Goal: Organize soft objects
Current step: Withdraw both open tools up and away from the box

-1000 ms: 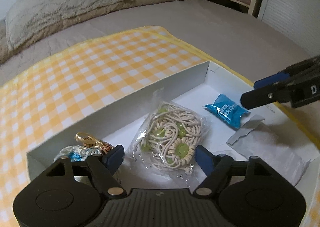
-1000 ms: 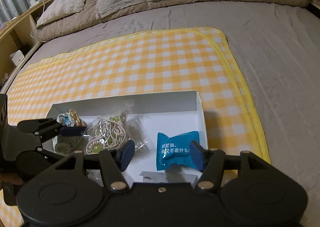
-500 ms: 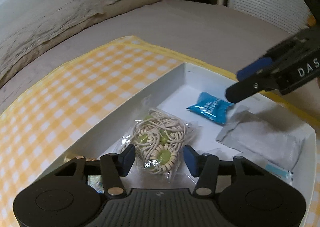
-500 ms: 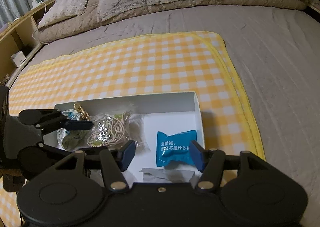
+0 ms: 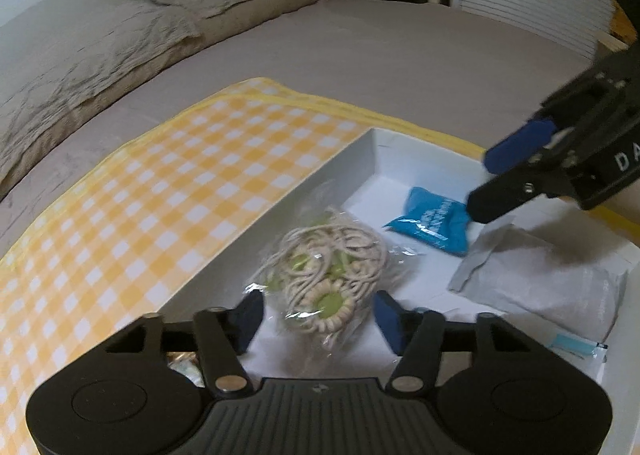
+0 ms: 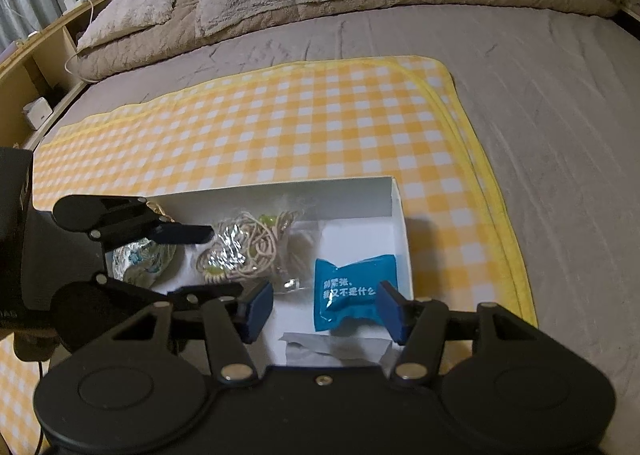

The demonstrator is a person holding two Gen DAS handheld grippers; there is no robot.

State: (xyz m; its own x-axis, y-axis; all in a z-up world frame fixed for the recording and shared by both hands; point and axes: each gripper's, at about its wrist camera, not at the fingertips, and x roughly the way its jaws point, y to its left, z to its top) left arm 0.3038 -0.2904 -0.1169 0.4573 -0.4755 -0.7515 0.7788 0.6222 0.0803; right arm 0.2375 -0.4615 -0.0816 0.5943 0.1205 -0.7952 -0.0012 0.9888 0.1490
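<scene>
With both the left gripper [image 5: 318,313] and the right gripper [image 6: 326,309] wide and empty, the slippery cord bag [image 5: 326,269] at the centre of the left view may slide from the pinch.

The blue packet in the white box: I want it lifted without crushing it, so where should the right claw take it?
Judging by its pose, grip the blue packet across its puffy middle, coming straight down from above. It lies flat in the white box, already between the right claw's open fingers, with its crimped ends too thin to hold.
</scene>
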